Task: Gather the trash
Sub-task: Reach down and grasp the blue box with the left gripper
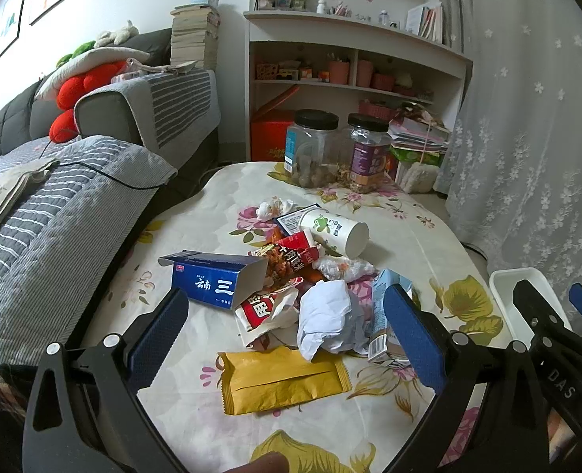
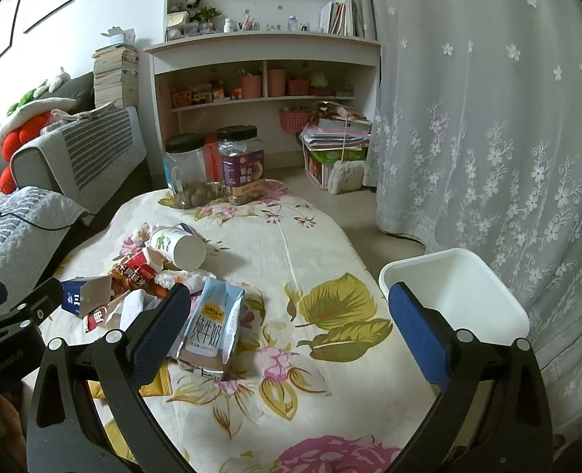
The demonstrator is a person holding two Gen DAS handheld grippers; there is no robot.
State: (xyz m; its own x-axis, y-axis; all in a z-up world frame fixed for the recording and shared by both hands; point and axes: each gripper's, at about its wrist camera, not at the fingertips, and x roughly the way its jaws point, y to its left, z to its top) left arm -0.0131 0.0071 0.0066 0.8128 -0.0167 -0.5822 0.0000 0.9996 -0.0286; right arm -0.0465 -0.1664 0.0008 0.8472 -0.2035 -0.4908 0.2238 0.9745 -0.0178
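A pile of trash lies on the floral table [image 1: 409,236]: a blue box [image 1: 212,282], a paper cup [image 1: 336,230], red snack wrappers [image 1: 291,260], crumpled white paper [image 1: 330,321], a yellow wrapper [image 1: 283,380] and a light-blue milk carton [image 2: 212,327]. My left gripper [image 1: 287,323] is open and empty, hovering over the crumpled paper and wrappers. My right gripper [image 2: 291,323] is open and empty, its left finger beside the milk carton. A white bin [image 2: 460,291] stands off the table's right edge.
Two black-lidded jars [image 2: 239,165] stand at the table's far end. A grey sofa [image 1: 54,197] runs along the left. A white shelf unit [image 1: 354,63] is behind, and a lace curtain [image 2: 488,118] hangs on the right.
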